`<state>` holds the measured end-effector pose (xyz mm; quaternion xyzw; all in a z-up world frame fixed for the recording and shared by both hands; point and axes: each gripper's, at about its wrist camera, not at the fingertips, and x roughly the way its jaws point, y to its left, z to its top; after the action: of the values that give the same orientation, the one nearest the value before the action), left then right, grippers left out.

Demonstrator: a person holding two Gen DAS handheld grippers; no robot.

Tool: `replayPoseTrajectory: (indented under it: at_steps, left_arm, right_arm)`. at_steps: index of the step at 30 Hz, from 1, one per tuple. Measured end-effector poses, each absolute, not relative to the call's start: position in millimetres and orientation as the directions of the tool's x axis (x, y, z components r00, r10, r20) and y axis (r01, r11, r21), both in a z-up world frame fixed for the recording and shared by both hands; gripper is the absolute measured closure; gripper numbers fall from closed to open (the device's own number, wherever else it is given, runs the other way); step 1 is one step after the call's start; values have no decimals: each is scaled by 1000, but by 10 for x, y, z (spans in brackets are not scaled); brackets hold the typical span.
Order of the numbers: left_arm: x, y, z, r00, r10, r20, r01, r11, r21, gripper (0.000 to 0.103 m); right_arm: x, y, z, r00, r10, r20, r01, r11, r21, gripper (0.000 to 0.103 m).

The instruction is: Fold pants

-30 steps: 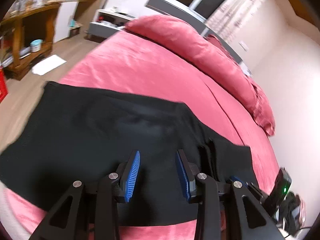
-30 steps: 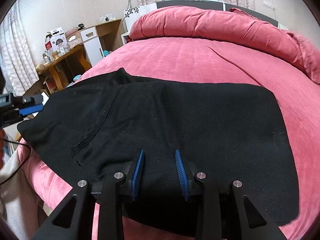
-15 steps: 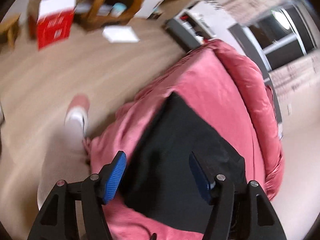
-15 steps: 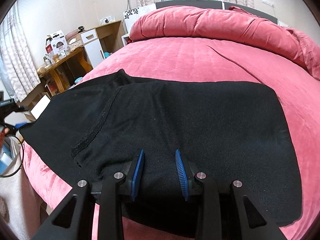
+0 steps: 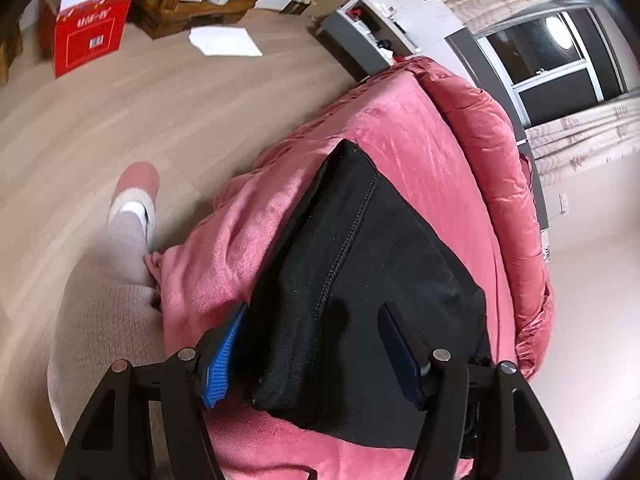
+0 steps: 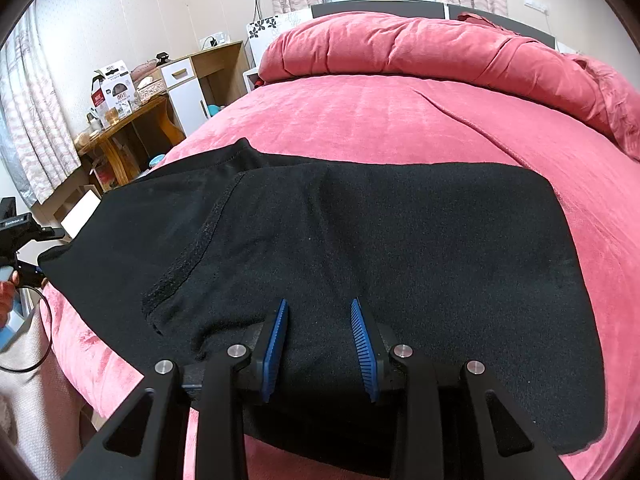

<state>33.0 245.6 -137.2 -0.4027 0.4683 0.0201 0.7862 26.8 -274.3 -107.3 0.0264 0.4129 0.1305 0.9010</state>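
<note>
Black pants [image 6: 360,220] lie folded flat across a pink bed [image 6: 360,112]. My right gripper [image 6: 320,312] sits at the pants' near edge. Its blue pads are a little apart, with a bunch of black cloth between them and a pucker beside the left pad. In the left wrist view the pants [image 5: 380,240] run away from me, a seam along the top. My left gripper [image 5: 312,320] straddles their near end at the bed's corner. Its jaws are wide and closing. The cloth lies between the pads, which do not press on it.
A rolled pink duvet [image 6: 420,48] lies at the head of the bed. A person's leg [image 5: 120,260] and pink slipper [image 5: 138,176] stand beside the bed's corner. On the wooden floor are a red box [image 5: 92,32] and a white sheet [image 5: 228,40]. A wooden desk [image 6: 132,120] is at the left.
My left gripper left the middle of the pants, swung to their left end, rolled and spread its jaws wide. The right gripper and the pants stayed put.
</note>
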Motion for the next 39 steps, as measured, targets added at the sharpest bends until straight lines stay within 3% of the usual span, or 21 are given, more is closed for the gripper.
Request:
replayPoseTrajectory:
  at_steps: [3, 16, 25, 33, 39]
  left_arm:
    - [355, 2403, -1346, 535, -293, -793, -414, 727, -548, 79]
    - [308, 2122, -712, 683, -261, -682, -293, 757, -583, 85]
    - [248, 1573, -31, 776, -295, -558, -89, 824, -560, 86]
    - [248, 771, 522, 790, -421, -447, 159, 843, -513, 87]
    - [273, 32, 708, 715, -560, -418, 344, 802, -488, 88]
  right_arm:
    - [270, -2745, -1072, 625, 257, -737, -213, 965, 155, 69]
    - [272, -2745, -1075, 625, 257, -737, -214, 964, 155, 69]
    - [275, -2762, -1047, 626, 266, -733, -210, 963, 170, 69]
    - [317, -2837, -1014, 603, 317, -732, -191, 948, 254, 64]
    - [369, -3077, -887, 623, 320, -713, -132, 943, 307, 57]
